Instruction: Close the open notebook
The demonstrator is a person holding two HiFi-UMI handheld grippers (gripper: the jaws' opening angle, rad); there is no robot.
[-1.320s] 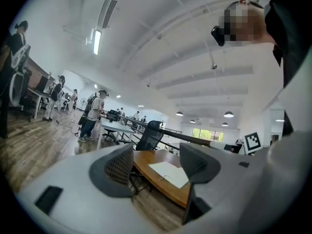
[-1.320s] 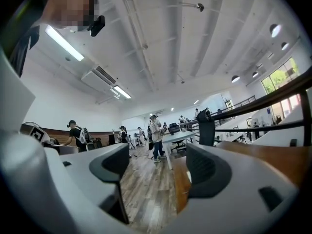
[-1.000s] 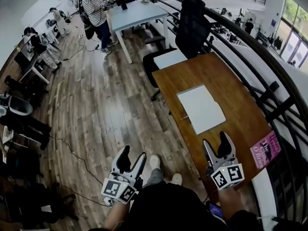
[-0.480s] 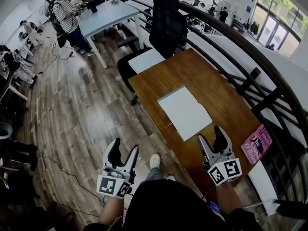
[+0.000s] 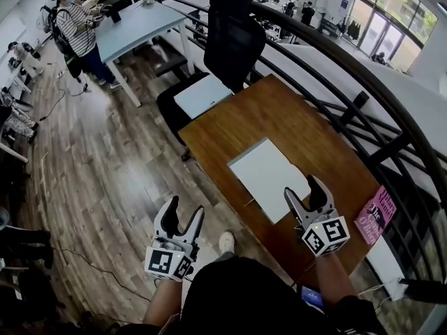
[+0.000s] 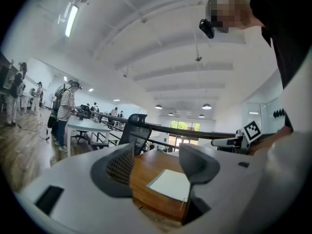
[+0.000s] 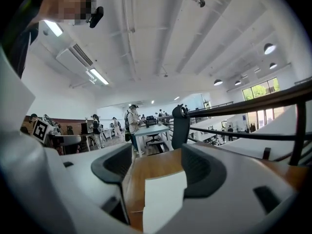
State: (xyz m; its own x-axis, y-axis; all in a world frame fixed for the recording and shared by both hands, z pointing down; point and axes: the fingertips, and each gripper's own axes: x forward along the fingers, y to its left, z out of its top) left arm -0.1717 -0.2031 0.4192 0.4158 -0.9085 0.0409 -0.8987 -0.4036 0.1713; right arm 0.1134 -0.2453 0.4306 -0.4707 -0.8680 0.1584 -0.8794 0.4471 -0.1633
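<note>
The open notebook [image 5: 269, 175] lies flat on the brown wooden table [image 5: 307, 128], its white pages facing up. My right gripper [image 5: 302, 188] hovers open over the table's near edge, with its tips at the notebook's near right corner and nothing between the jaws. My left gripper [image 5: 185, 208] is open and empty over the floor, left of the table's near corner. In the left gripper view the notebook [image 6: 169, 184] shows beyond the left gripper [image 6: 158, 165]. In the right gripper view the notebook [image 7: 163, 199] lies just ahead of the right gripper [image 7: 160, 167].
A pink book [image 5: 377, 215] rests at the table's right end. A black office chair [image 5: 234, 37] stands at the far end, with a white board [image 5: 202, 95] in front of it. A dark railing [image 5: 349, 68] runs behind the table. People stand around a pale table [image 5: 136, 23].
Both grippers have moved forward toward the table. The right gripper's tips, earlier short of the notebook, now reach its near right corner. The left gripper still hangs over the floor.
</note>
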